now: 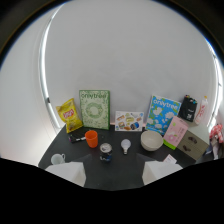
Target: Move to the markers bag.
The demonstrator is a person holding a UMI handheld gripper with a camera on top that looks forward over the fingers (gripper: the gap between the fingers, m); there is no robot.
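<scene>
The tongs (114,172) are standing apart over the dark tabletop (65,145), a can (105,152) sitting just ahead between their tips, while no markers bag is showing clearly among items lining the white wall (125,55) beyond.

Even, diffuse lighting is provided across the white wall (125,55), which is rendered bright. The dark bench (120,170) below it is seen dimly, with only faint shadows. Strong fisheye distortion is introduced: the wall's edges are bowed, and a black circular vignette surrounds it. Detail is softened throughout.
</scene>
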